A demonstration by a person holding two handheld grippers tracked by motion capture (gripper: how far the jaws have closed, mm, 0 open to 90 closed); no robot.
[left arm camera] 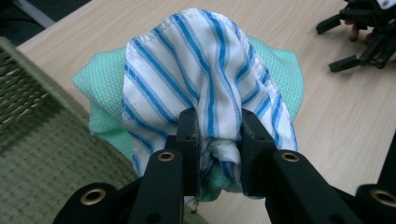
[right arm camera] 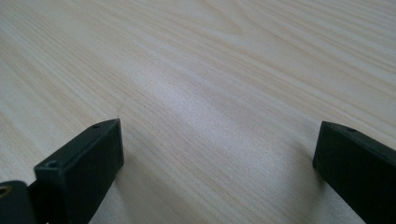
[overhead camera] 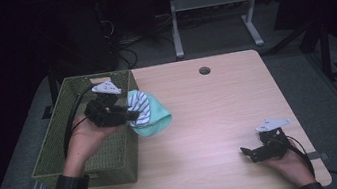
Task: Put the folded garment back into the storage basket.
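My left gripper is shut on a bunched cloth bundle, a white cloth with blue stripes wrapped over a mint-green waffle cloth. The bundle hangs just right of the olive wicker basket, above the table. In the left gripper view the black jaws pinch the striped fabric at its gathered neck. My right gripper rests low at the table's front right corner, open, its jaws wide apart over bare wood with nothing between them. It also appears far off as the right gripper in the left gripper view.
The light wooden table has a cable hole near its far edge. The basket fills the left side and overhangs the table's left edge. Beyond the table stand white desk legs on a dark floor.
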